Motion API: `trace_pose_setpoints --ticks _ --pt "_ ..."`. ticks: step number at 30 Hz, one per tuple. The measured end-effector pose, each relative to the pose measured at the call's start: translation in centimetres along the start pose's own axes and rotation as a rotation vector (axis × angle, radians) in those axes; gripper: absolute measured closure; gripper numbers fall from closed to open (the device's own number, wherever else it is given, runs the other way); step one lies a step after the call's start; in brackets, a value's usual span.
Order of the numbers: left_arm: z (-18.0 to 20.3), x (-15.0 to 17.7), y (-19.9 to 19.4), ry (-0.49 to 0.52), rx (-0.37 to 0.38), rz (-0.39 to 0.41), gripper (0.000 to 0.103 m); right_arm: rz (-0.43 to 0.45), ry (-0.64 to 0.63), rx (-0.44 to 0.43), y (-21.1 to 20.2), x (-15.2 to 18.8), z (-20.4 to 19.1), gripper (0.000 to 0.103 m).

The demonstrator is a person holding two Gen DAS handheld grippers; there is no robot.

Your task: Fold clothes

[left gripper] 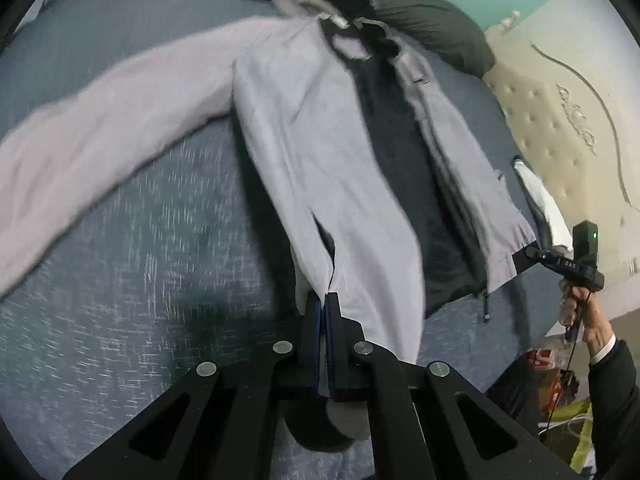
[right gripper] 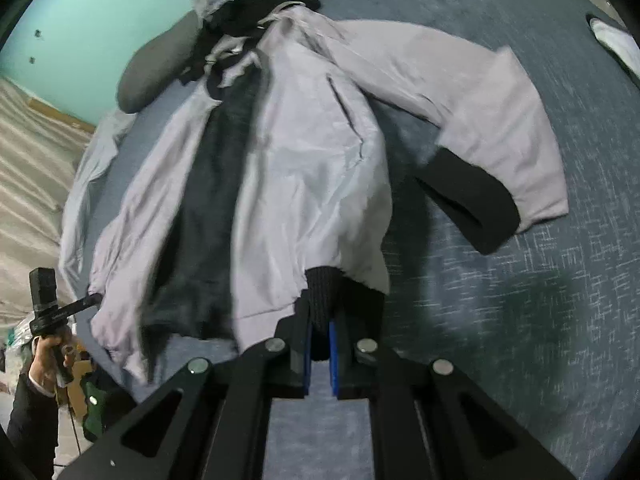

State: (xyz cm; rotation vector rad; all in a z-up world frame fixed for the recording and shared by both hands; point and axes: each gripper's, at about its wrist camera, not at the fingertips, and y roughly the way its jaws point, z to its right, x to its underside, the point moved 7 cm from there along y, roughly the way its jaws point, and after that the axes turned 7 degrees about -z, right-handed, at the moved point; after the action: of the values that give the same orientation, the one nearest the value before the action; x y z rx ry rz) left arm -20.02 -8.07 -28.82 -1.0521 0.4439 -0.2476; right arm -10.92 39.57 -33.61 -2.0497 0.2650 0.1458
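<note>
A grey jacket (left gripper: 304, 128) with a dark lining lies open on the blue-grey bed (left gripper: 120, 280), collar at the far end. My left gripper (left gripper: 324, 300) is shut on the near grey hem, lifting it off the bed. One sleeve (left gripper: 100, 136) stretches out to the left. In the right wrist view the same jacket (right gripper: 312, 152) hangs from my right gripper (right gripper: 322, 316), which is shut on the black ribbed hem band. The other sleeve, with its black cuff (right gripper: 472, 208), lies to the right. Each view shows the other gripper pinching a hem corner: right gripper (left gripper: 530, 251), left gripper (right gripper: 96, 299).
A dark pillow (left gripper: 432, 28) and dark clothes lie beyond the collar. A beige tufted headboard (left gripper: 560, 120) runs along the right of the bed. Boxes and clutter (left gripper: 552, 368) sit on the floor below the person's hand (left gripper: 580, 312). A teal wall (right gripper: 80, 20) stands behind.
</note>
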Motion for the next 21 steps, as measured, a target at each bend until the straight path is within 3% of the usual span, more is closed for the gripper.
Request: trace_pose_setpoints --ticks 7,9,13,17,21 --pt "4.0 -1.7 -4.7 0.072 -0.014 0.049 0.101 0.047 -0.057 -0.097 -5.7 0.3 -5.6 0.097" --pt "3.7 -0.7 -7.1 0.081 -0.015 0.056 0.102 0.065 -0.072 -0.115 -7.1 0.2 -6.8 0.097" --pt "4.6 -2.3 -9.8 0.088 -0.014 0.093 0.102 0.115 -0.080 -0.167 -10.4 -0.4 -8.8 0.098" --pt "4.5 -4.3 -9.4 0.027 -0.026 0.105 0.102 0.169 -0.065 -0.193 -12.5 -1.2 -9.1 0.098" --pt "3.3 -5.5 -7.0 -0.021 -0.037 0.073 0.101 0.163 -0.033 -0.146 -11.2 -1.4 -7.5 0.098"
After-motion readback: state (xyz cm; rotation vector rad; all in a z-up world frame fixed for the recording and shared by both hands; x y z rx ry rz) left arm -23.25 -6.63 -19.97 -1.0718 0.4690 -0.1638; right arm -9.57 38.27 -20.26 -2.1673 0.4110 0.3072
